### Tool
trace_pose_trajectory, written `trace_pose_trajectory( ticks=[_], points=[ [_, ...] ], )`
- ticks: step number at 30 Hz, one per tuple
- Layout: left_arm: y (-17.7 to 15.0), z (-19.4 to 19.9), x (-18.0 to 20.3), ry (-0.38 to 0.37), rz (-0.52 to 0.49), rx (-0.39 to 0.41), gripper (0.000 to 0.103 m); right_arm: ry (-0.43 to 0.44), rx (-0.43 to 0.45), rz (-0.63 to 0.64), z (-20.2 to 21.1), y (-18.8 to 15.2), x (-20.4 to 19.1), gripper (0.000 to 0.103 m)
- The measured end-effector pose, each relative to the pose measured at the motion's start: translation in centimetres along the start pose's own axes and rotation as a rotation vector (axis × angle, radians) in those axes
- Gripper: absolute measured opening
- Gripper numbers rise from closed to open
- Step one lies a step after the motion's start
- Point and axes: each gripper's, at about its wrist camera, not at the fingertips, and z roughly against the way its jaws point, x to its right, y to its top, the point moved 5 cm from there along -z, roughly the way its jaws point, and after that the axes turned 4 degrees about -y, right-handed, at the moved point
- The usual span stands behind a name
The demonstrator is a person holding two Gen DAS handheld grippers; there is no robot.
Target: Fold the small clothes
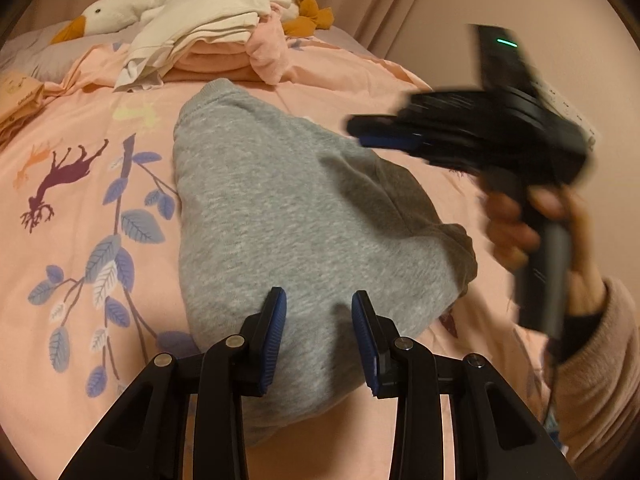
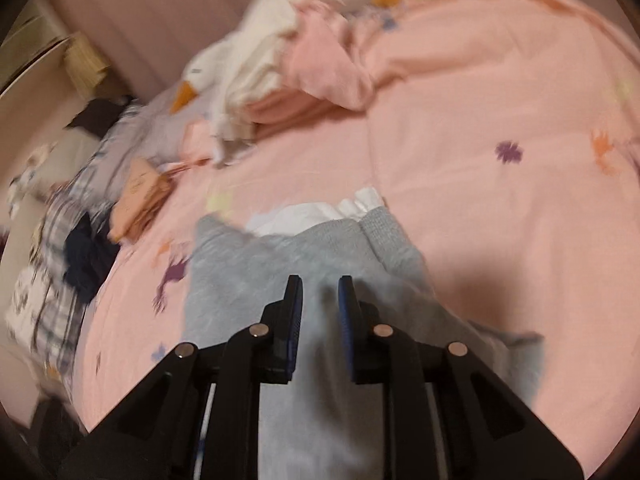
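A grey knit garment [image 1: 280,200] lies folded on the pink printed bedsheet [image 1: 340,80]. My left gripper [image 1: 320,320] is at its near end, the pads pinching a thick fold of the grey fabric that fills the gap between them. My right gripper [image 1: 354,132], held by a hand [image 1: 516,232], hovers blurred above the garment's right side with nothing hanging from it. In the right wrist view the right gripper [image 2: 320,300] stands narrowly open over the grey garment [image 2: 248,280]. White fabric [image 2: 316,214] shows at the garment's far edge beside a ribbed band [image 2: 380,228].
A pile of folded white and pink clothes [image 1: 208,52] leans on a white goose plush [image 1: 112,12] at the head of the bed. A folded peach item [image 2: 140,196] and dark and plaid clothes [image 2: 84,256] lie at the left edge. Bare sheet [image 2: 480,100] stretches to the right.
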Motion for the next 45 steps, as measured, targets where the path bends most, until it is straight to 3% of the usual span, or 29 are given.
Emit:
trace_pose_trajectory(
  ticks=[4, 7, 10, 13, 17, 21, 23, 25, 27, 30, 39, 45],
  points=[
    [0.3, -0.2, -0.1, 0.008, 0.002, -0.005, 0.036, 0.024, 0.016, 0.097, 4.1, -3.5, -0.4, 0.019],
    [0.3, -0.3, -0.1, 0.015, -0.001, -0.004, 0.036, -0.014, 0.000, 0.161, 5.6, -6.8, 0.1, 0.019],
    [0.3, -0.4, -0.1, 0.021, -0.001, -0.006, 0.036, -0.067, -0.040, 0.185, 5.3, -9.8, 1.8, 0.015],
    [0.2, -0.3, 0.1, 0.034, 0.002, -0.002, 0.036, -0.039, -0.041, 0.136, 4.8, -11.3, 3.0, 0.015],
    [0.0, 2.2, -0.1, 0.012, 0.054, 0.033, 0.037, 0.011, -0.005, 0.082, 6.6, -11.9, 3.0, 0.021],
    [-0.5, 5.7, -2.3, 0.055, 0.124, 0.089, 0.063, 0.070, 0.047, -0.014, 9.7, -12.7, 4.7, 0.054],
    [-0.8, 6.7, -3.7, 0.040, 0.178, 0.100, 0.063, 0.075, 0.071, -0.089, 10.9, -12.9, 6.8, 0.058],
    [-1.0, 7.0, -5.2, 0.036, 0.234, 0.094, 0.063, 0.087, 0.071, -0.169, 11.2, -13.2, 8.5, 0.069],
    [-1.2, 6.5, -6.7, 0.028, 0.299, 0.083, 0.064, 0.103, 0.060, -0.262, 11.1, -13.5, 10.2, 0.072],
    [-1.2, 5.3, -7.4, -0.049, 0.379, 0.058, 0.071, 0.148, 0.050, -0.315, 10.6, -13.8, 10.7, 0.077],
    [-0.1, 1.6, -8.1, -0.153, 0.480, 0.010, 0.072, 0.161, -0.005, -0.323, 7.6, -12.1, 9.9, 0.080],
    [0.9, -0.5, -7.9, -0.211, 0.494, -0.010, 0.072, 0.165, -0.024, -0.316, 6.1, -11.0, 10.0, 0.080]
  ],
)
